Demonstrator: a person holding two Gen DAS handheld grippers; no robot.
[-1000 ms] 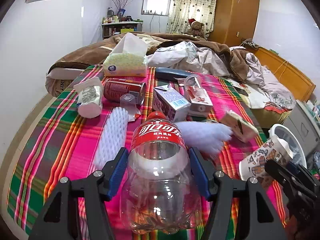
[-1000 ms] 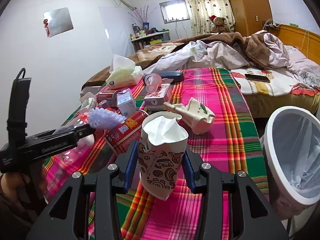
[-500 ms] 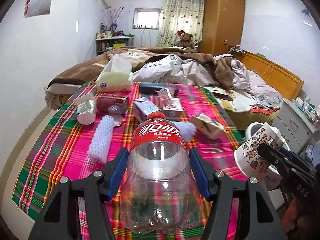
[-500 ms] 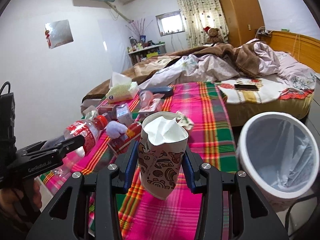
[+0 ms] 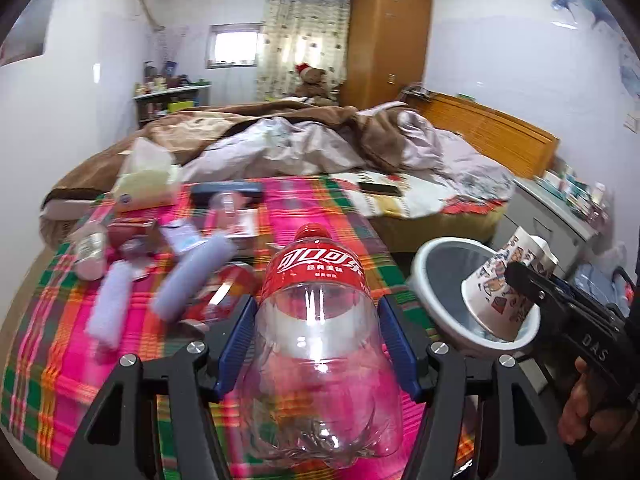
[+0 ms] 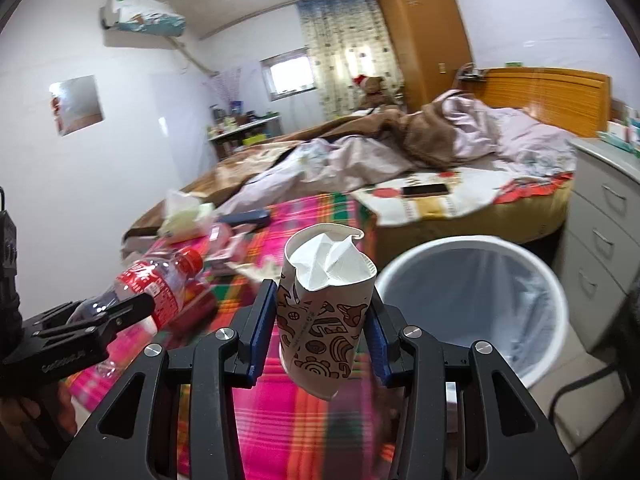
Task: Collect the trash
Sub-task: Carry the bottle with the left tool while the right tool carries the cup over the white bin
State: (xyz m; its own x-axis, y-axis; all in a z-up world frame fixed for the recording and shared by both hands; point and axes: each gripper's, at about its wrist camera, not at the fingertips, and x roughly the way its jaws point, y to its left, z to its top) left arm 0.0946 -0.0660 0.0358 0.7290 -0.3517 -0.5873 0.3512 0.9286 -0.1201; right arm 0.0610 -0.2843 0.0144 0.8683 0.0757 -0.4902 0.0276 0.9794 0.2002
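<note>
My left gripper [image 5: 316, 336] is shut on an empty clear cola bottle [image 5: 320, 344] with a red label and cap, held above the plaid cloth. My right gripper [image 6: 320, 320] is shut on a crushed patterned paper cup [image 6: 324, 304] with a tissue inside. In the left wrist view the cup [image 5: 500, 296] hangs over the rim of the white trash bin [image 5: 432, 252]. In the right wrist view the bin [image 6: 532, 340] stands to the right of the cup, and the bottle [image 6: 160, 284] shows at left.
The plaid cloth [image 5: 48, 344] holds more litter: foam sleeves [image 5: 192, 272], a can [image 5: 128, 232], small cartons, a tissue pack [image 5: 148, 184]. A phone [image 6: 424, 190] lies on the unmade bed. A grey drawer unit [image 6: 600, 232] stands right of the bin.
Both grippers have lifted and swung right with their loads. The cup now hangs over the bin's rim, and the bin has come closer in both views.
</note>
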